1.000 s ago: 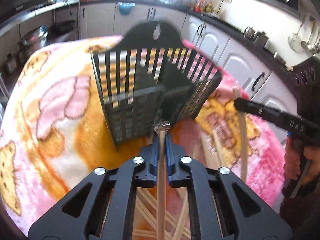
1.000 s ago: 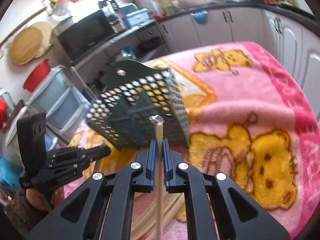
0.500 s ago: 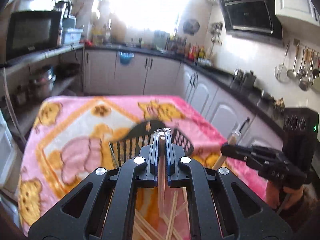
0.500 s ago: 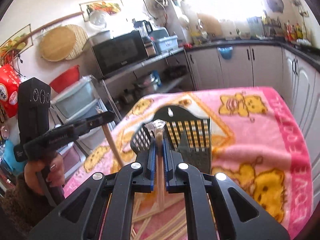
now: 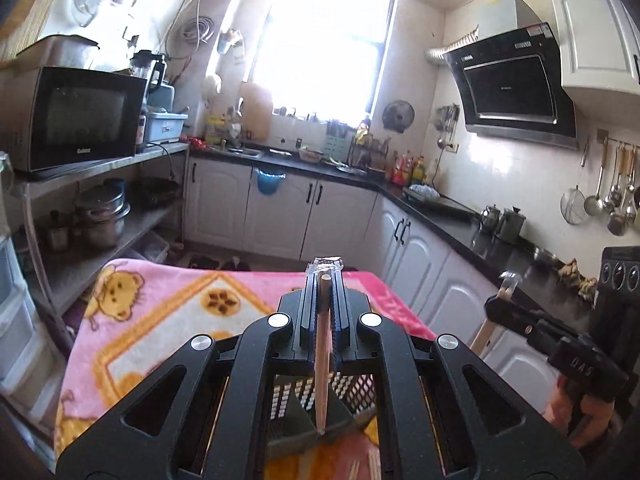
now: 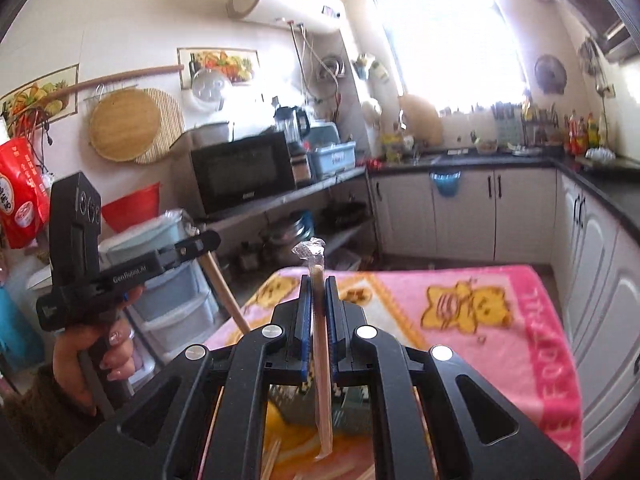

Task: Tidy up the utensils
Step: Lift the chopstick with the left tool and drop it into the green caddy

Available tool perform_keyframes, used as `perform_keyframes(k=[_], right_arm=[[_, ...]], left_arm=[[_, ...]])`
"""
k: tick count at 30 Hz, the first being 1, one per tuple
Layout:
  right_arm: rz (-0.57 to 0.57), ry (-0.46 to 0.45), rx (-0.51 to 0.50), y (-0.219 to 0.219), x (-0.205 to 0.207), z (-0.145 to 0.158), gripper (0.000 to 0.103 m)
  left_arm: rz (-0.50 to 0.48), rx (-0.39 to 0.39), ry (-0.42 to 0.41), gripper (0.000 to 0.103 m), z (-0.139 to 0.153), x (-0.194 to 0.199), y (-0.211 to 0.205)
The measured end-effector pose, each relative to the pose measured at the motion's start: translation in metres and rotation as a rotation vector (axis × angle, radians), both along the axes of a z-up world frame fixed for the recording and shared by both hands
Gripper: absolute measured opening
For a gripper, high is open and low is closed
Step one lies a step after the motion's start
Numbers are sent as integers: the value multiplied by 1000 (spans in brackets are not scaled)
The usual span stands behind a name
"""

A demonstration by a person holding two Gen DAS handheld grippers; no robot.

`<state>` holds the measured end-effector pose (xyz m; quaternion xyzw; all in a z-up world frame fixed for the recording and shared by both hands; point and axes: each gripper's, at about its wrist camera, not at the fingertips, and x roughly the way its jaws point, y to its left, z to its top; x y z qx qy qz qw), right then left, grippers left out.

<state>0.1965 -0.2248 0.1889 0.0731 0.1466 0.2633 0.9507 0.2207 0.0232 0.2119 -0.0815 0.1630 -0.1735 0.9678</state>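
A: On the left side, the black left gripper [image 5: 323, 280] is seen clamped on a plastic-wrapped wooden chopstick [image 5: 322, 360], held near upright with its lower tip just over the slotted black plastic utensil caddy [image 5: 320, 408]. What risk is judged here?

B: The tip appears to sit on or by a divider ridge inside the caddy; if it is lowered there, it could be caught and the light caddy tipped on the soft pink bear-print blanket [image 5: 160, 320]. Whether tip and ridge touch cannot be told.

A: And to the right?

B: The black right gripper [image 6: 318, 280] is likewise closed on a second wrapped wooden chopstick [image 6: 322, 380], hung tip-down above the caddy. The clear wrapper is crumpled above the jaws, so slipping in the grip is thought possible. With both sticks brought to one opening, a clash could be caused.

A: How are the utensils described?

B: Pale, slender, tapered wood in a glossy sleeve. More loose sticks [image 6: 272, 456] are left lying on the blanket beside the caddy, so the sorting is judged unfinished
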Motion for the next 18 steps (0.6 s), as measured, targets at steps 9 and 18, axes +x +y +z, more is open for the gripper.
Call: perform_keyframes(k=[9, 18], right_arm=[[-46, -35, 14, -4, 31, 17, 7], [-90, -7, -6, 6, 60, -12, 7]], left_arm=[[59, 12, -7, 3, 0, 22, 5], [92, -1, 34, 3, -33, 34, 13]])
